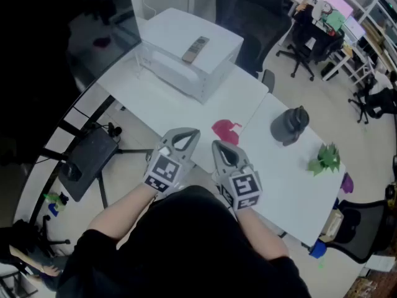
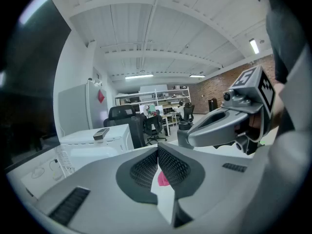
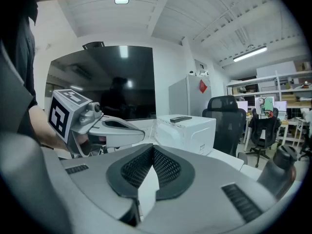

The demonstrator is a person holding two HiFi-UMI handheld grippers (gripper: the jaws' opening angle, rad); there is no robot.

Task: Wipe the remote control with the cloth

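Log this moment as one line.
phase: before pickup | left gripper: shut, empty | right gripper: shut, empty | cloth: on table, untouched | remote: on box

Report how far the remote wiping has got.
Done: nothing visible. The remote lies on the box; the cloth lies untouched on the table. In hand: nothing; the left hand-held gripper and right hand-held gripper are shut and empty. Left: take the cloth, wipe the remote.
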